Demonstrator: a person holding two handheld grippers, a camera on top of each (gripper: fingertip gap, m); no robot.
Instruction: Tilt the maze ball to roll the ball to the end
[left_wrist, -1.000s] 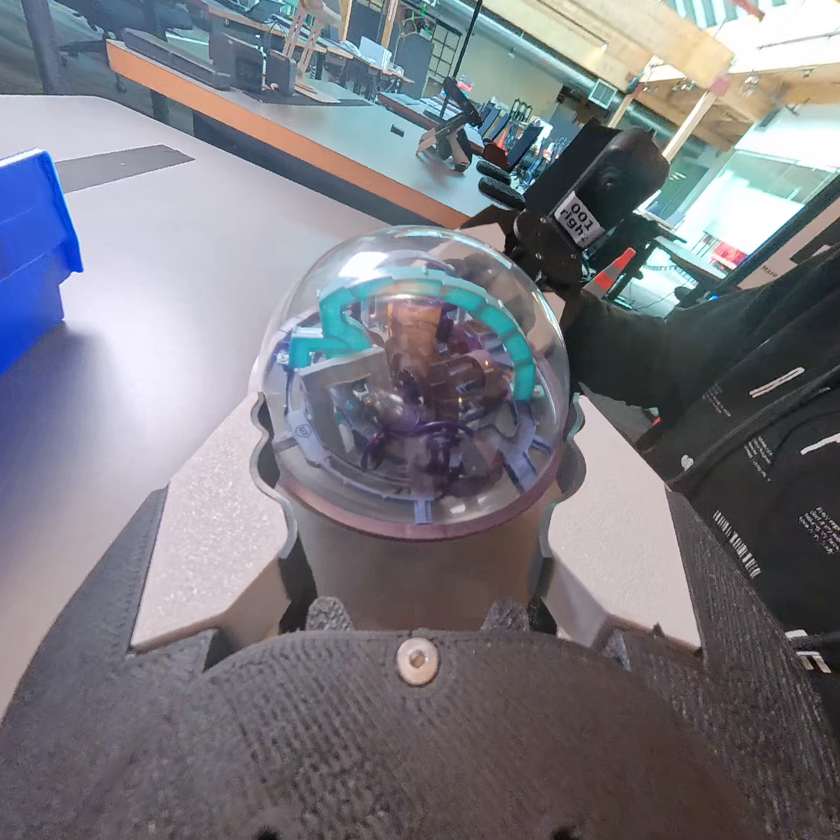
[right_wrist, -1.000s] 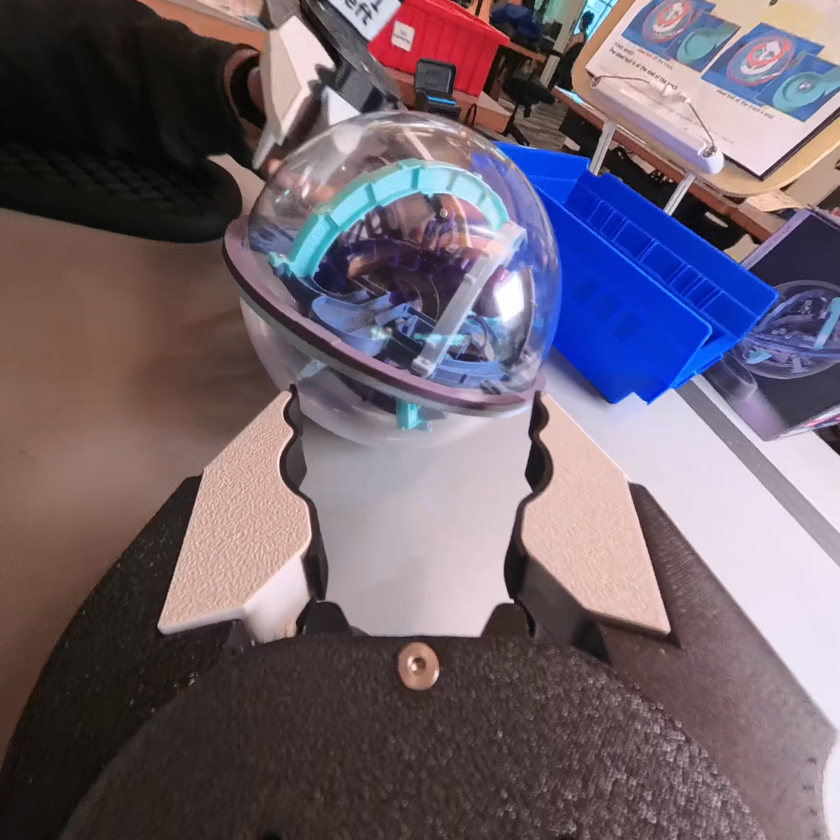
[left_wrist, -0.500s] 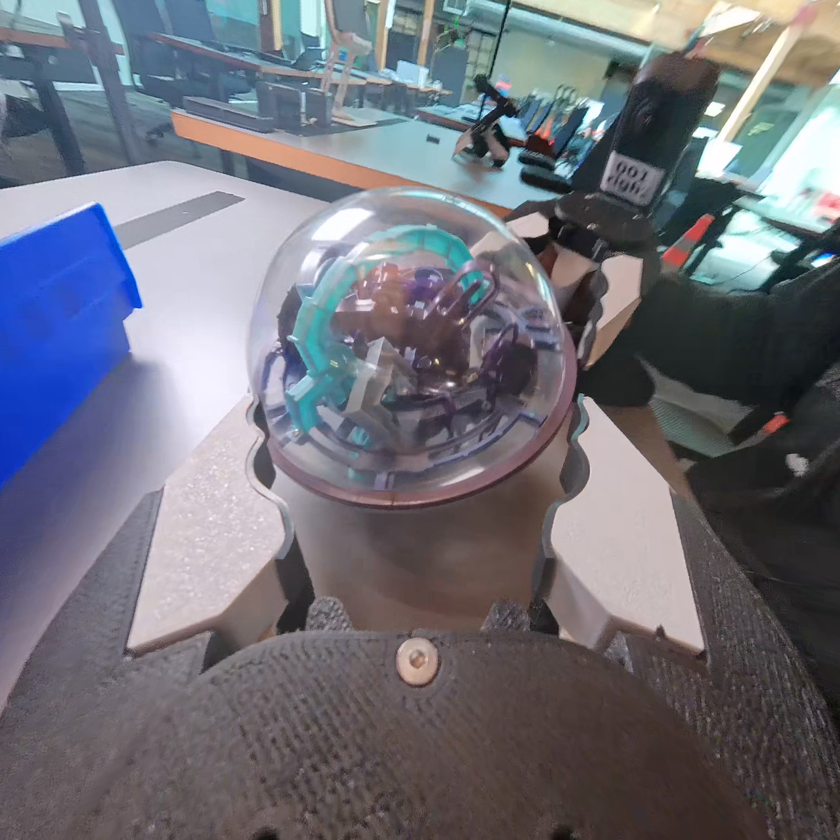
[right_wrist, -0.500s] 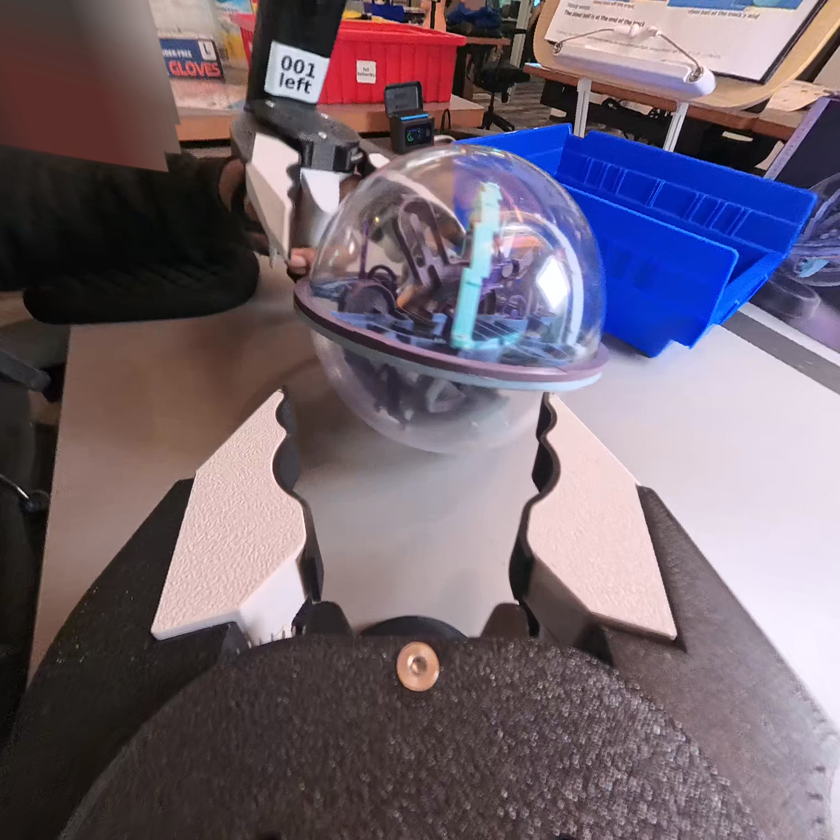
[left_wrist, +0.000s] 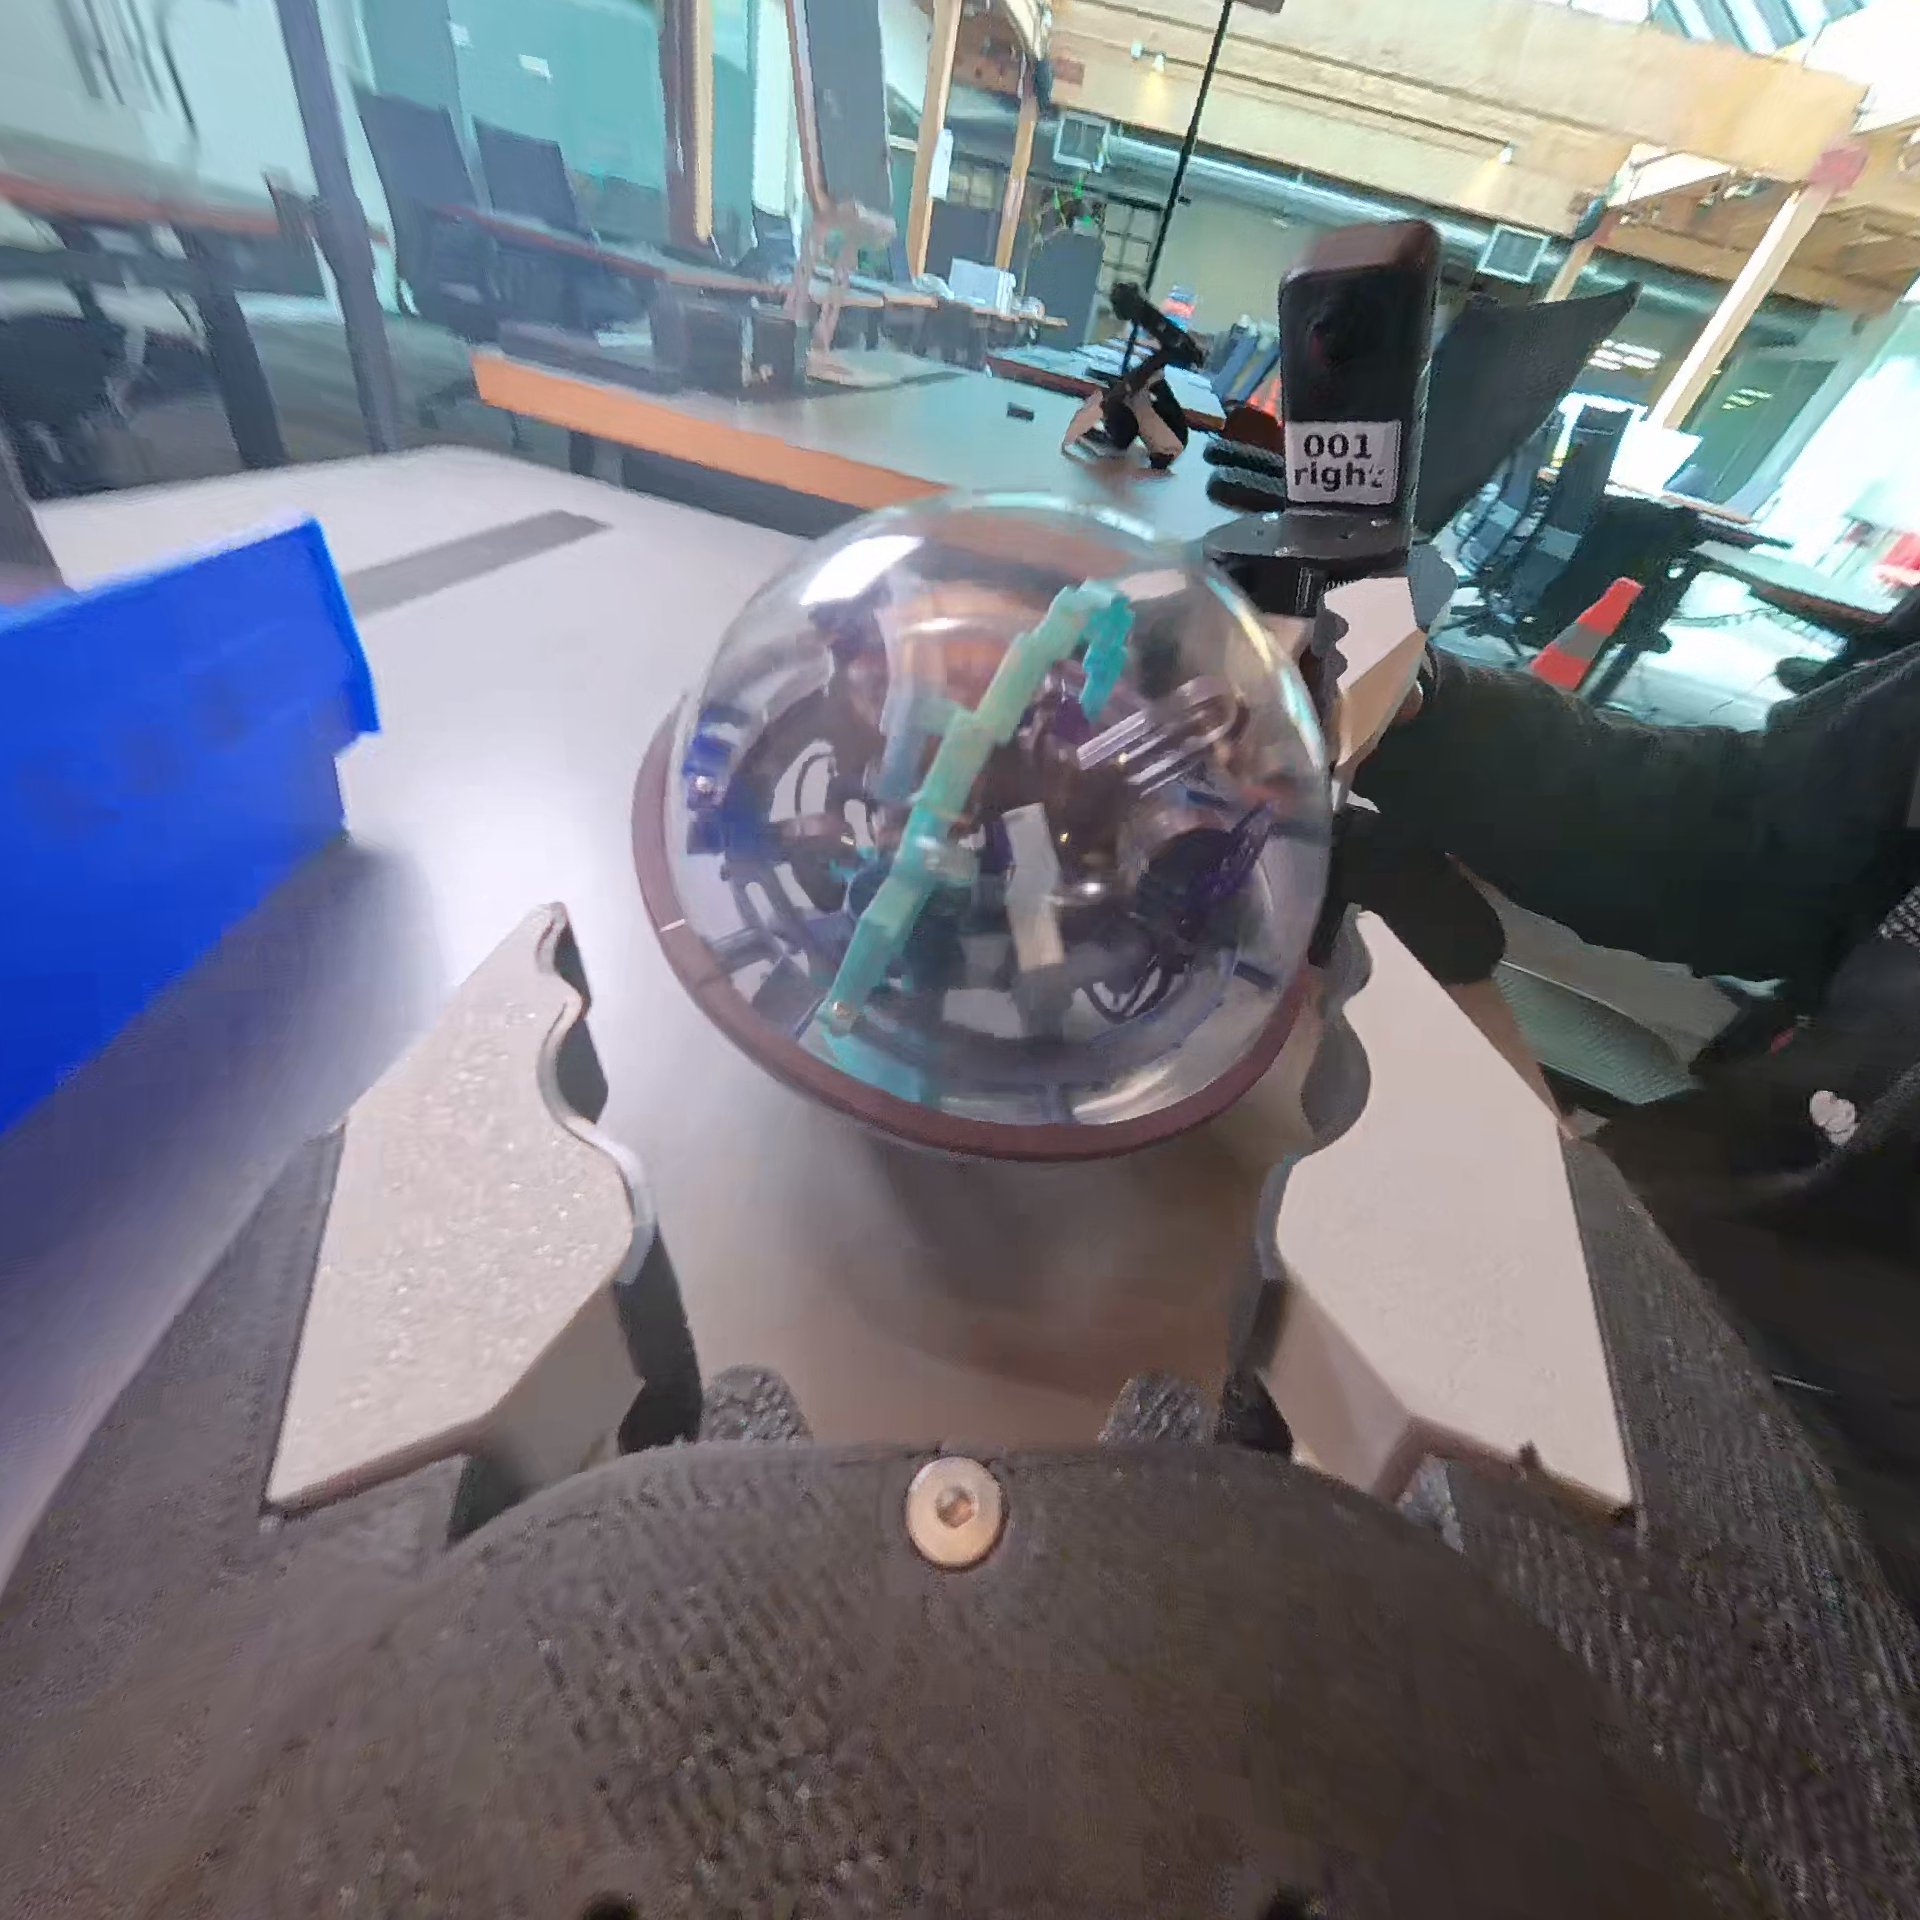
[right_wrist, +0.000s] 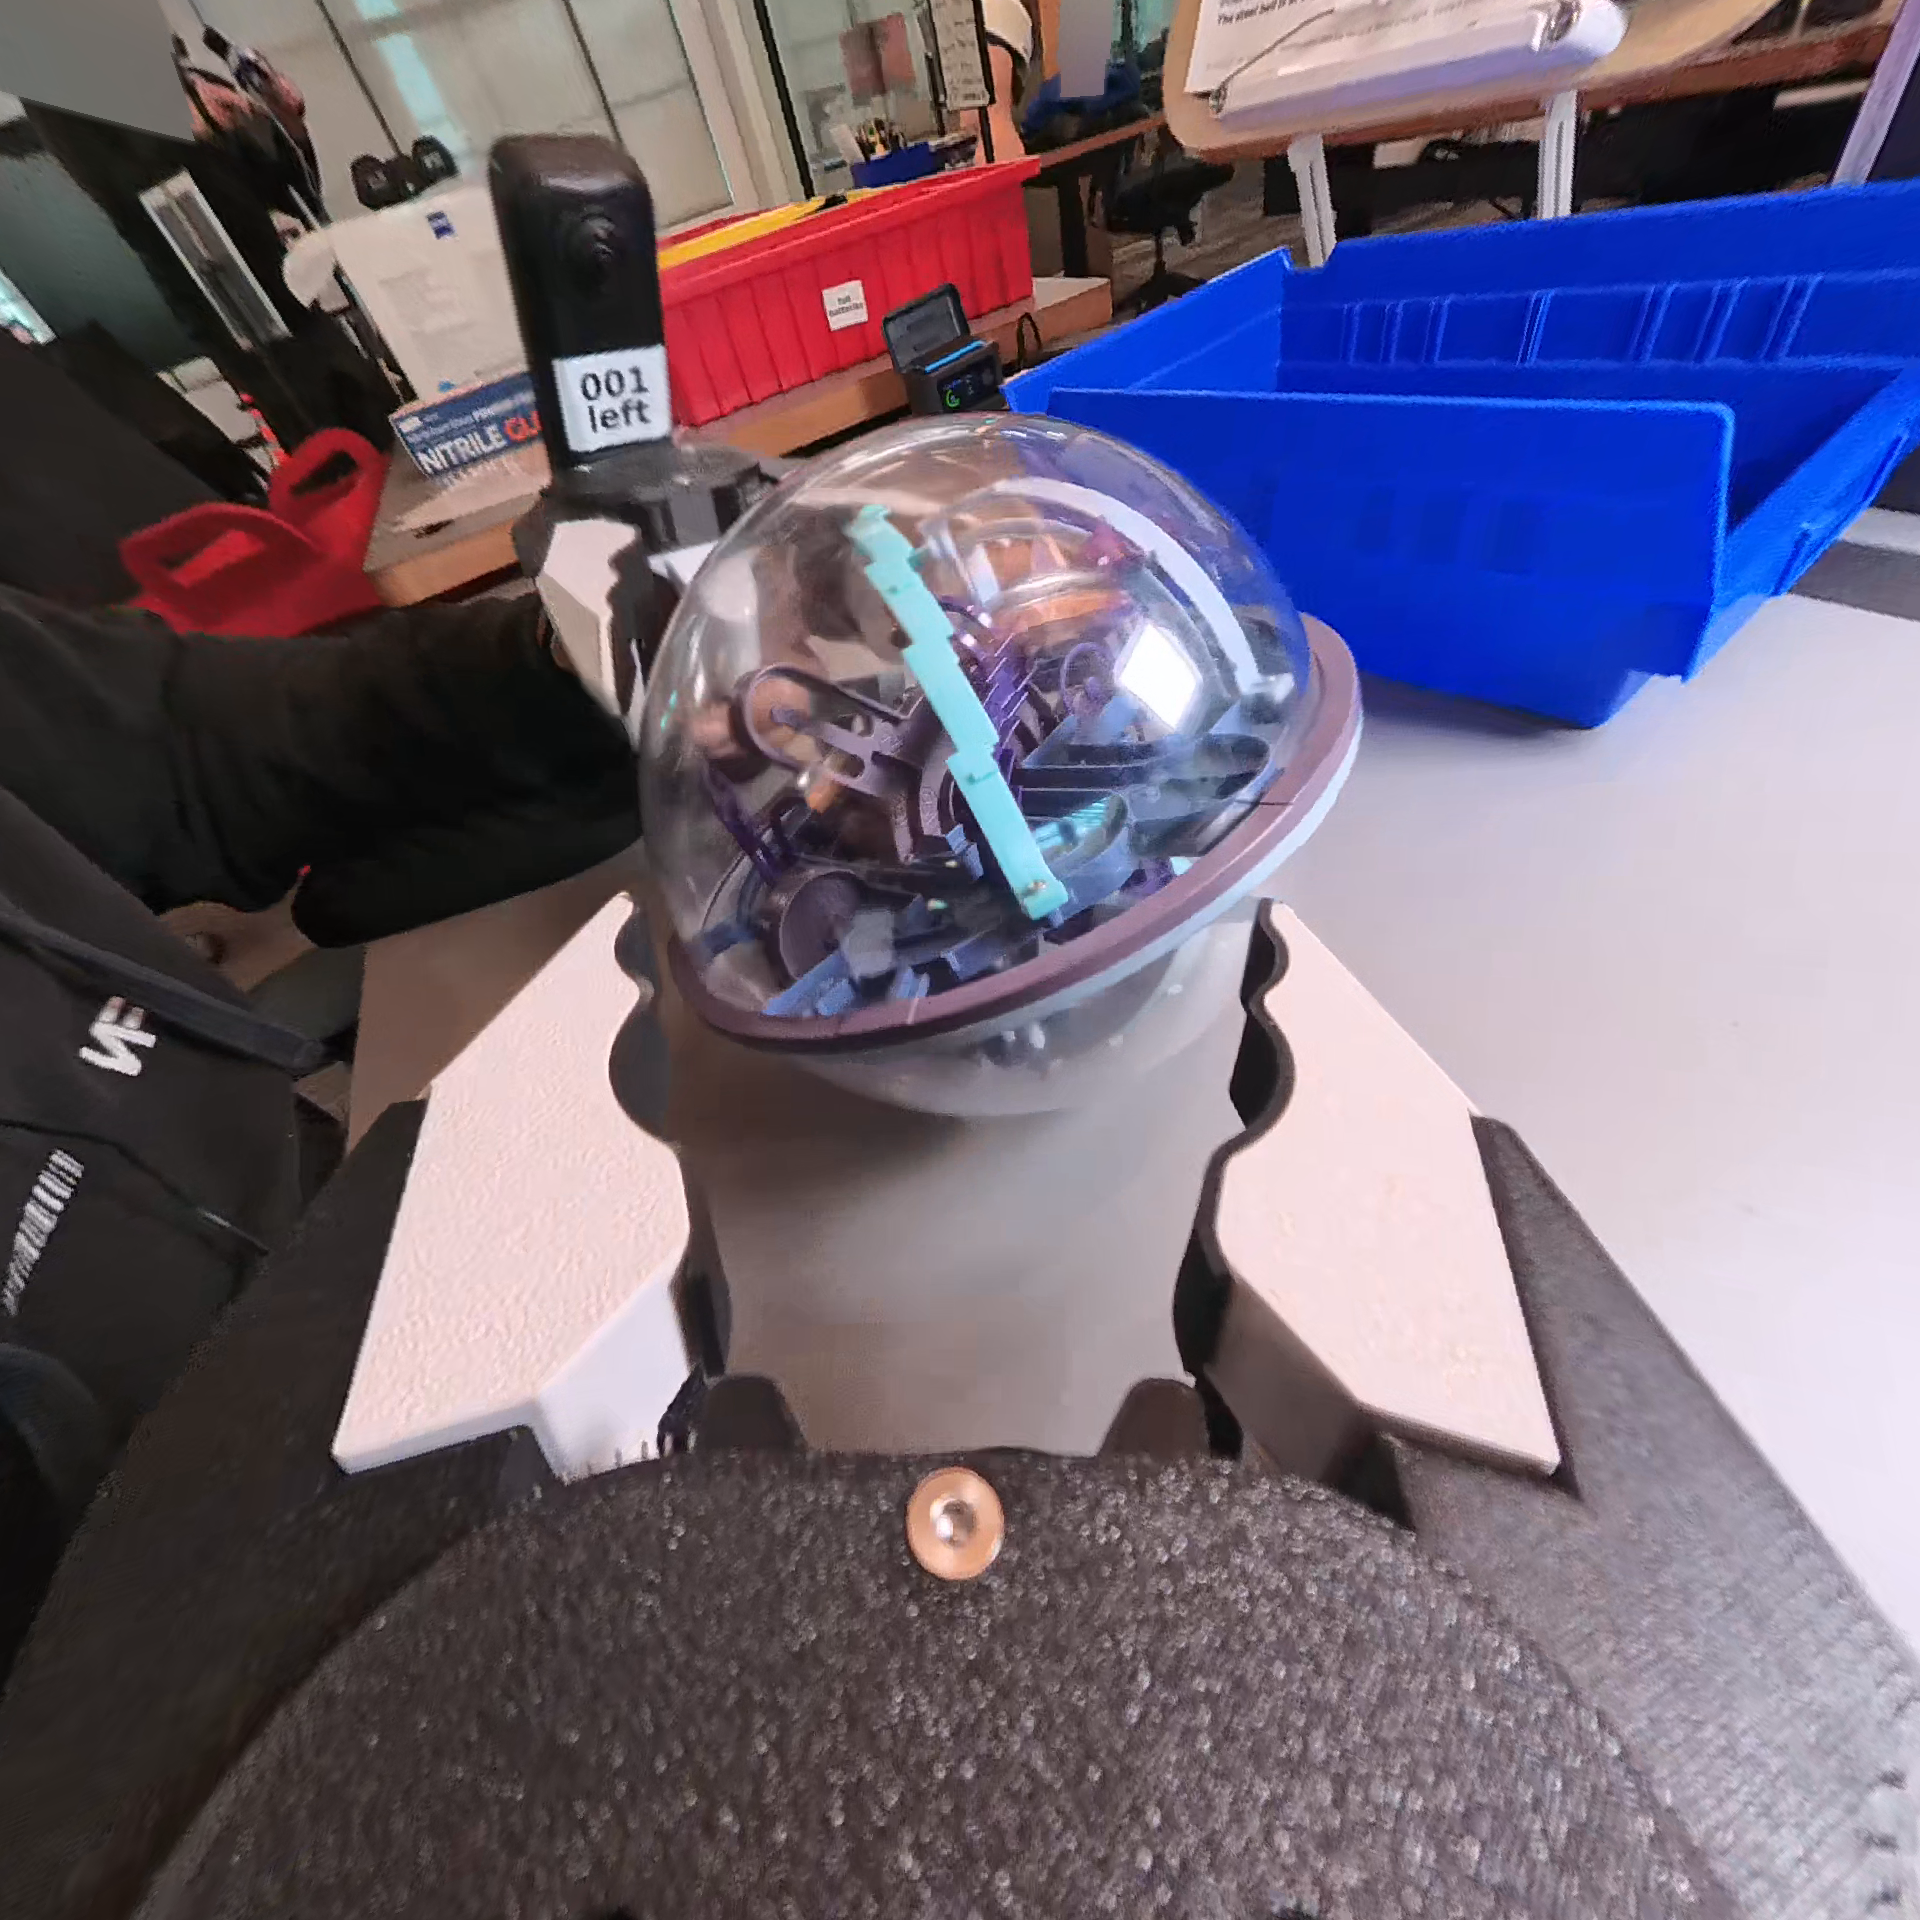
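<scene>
Grip anew: left claw (left_wrist: 940, 925) and right claw (right_wrist: 942, 914) both spread open around the clear plastic maze ball (left_wrist: 987, 779) near the grey table's (right_wrist: 1558, 935) edge; tilt slowly.

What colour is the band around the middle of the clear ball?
Dark purple-brown band, clearest in the right wrist view.

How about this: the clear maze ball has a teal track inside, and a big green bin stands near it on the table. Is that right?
Not quite. The bin is blue, not green, as the right wrist view shows. The rest holds: the clear maze ball has a teal track inside, and the bin stands near it on the table.
</scene>
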